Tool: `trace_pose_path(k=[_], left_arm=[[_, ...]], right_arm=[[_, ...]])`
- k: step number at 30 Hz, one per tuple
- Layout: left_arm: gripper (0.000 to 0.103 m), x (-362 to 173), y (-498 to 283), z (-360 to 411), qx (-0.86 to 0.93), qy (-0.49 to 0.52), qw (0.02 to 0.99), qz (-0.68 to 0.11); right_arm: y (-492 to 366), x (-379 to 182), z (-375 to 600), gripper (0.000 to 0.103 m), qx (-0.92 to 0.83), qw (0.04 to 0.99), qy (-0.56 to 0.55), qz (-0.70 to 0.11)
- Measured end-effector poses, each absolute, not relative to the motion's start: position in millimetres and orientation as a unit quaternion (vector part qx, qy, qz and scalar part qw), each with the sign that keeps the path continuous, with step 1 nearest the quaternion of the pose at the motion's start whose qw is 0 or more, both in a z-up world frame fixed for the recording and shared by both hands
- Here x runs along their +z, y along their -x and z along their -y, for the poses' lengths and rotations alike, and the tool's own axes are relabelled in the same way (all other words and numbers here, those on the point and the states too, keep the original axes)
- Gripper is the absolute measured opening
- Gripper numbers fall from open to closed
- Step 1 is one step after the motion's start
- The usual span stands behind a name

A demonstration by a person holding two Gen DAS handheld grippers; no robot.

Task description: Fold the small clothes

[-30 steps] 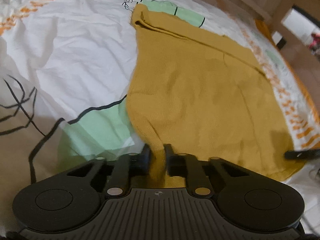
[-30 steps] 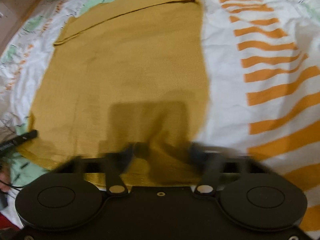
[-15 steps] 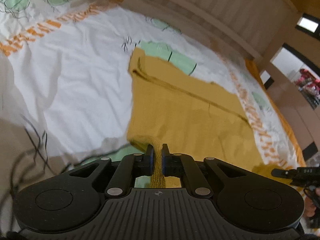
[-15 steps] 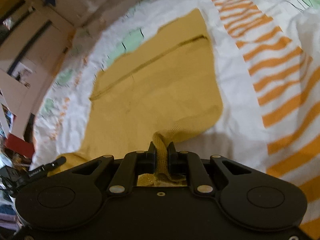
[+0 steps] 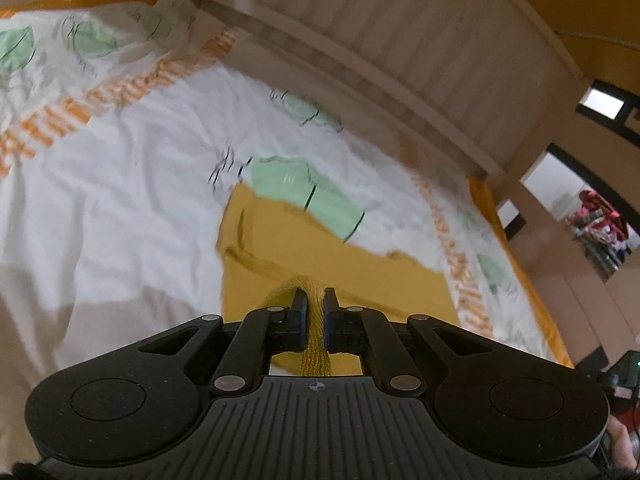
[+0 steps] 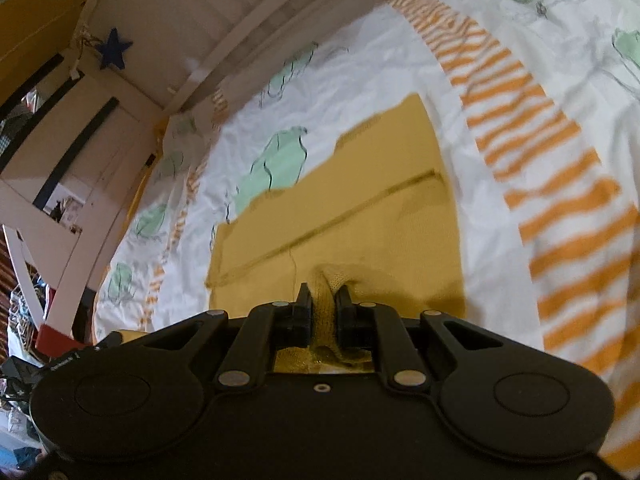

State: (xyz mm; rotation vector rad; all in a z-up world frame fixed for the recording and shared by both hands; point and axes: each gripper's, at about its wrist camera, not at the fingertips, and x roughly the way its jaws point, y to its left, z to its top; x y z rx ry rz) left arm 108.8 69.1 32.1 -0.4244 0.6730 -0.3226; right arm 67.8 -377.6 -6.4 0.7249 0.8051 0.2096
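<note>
Lifting the near hem of a mustard knit garment (image 5: 344, 276) off the patterned bedsheet (image 5: 120, 184), the left gripper (image 5: 315, 300) and right gripper (image 6: 322, 298) are each pinching a corner; the fold is seemingly just beginning, with laying over and flattening remaining.

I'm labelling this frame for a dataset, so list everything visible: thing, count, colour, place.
mustard-yellow knit garment: one, yellow, flat on the bed, near edge lifted
printed bedsheet: one, white with green shapes and orange stripes, under the garment
slatted bed rail: one, pale wood, along the bed's far side
star decoration: one, dark blue, on the wall at upper left
left gripper: one, black, shut on the garment's near edge
right gripper: one, black, shut on the garment's near edge
</note>
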Motion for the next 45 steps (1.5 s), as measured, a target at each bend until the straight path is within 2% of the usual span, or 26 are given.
trace_pose_path(k=[6,22,28,30,34,39,45], left_arm=[[0.007,38.9,-153.2,-63.9,-0.142,0.216,0.913,-0.314],[0.007,-16.3,-270.6,-50.2,-0.101,0.211,0.901,-0.365],[0.008,-40.5,-299.8,-53.7,-0.083,0.224,0.893,-0.380],[0.008,-46.3,-308.8,-57.2,-0.078,0.244,0.885,-0.389],[0.008,-51.4,-318.9,-60.1,-0.079,0.267,0.875,-0.396],[0.009,-54.1,-319.8,-56.5,-0.074,0.252,0.874,-0.409],[0.010,-61.7,-321.5,-54.1,-0.063,0.229,0.870,-0.431]], right_arm=[[-107.4,-2.8,388.3,0.018,0.088,0.859,-0.344,-0.370],[-223.7,-58.7,409.8,0.021,0.051,0.832,-0.382,-0.400],[-246.1,-68.9,419.7,0.032,0.024,0.833,-0.400,-0.382],[-248.8,-67.3,428.9,0.045,0.006,0.837,-0.412,-0.359],[-243.3,-55.5,442.9,0.047,-0.018,0.844,-0.424,-0.327],[-223.0,-33.6,427.8,0.047,0.001,0.872,-0.352,-0.341],[-189.9,-31.7,370.8,0.047,0.043,0.897,-0.200,-0.391]])
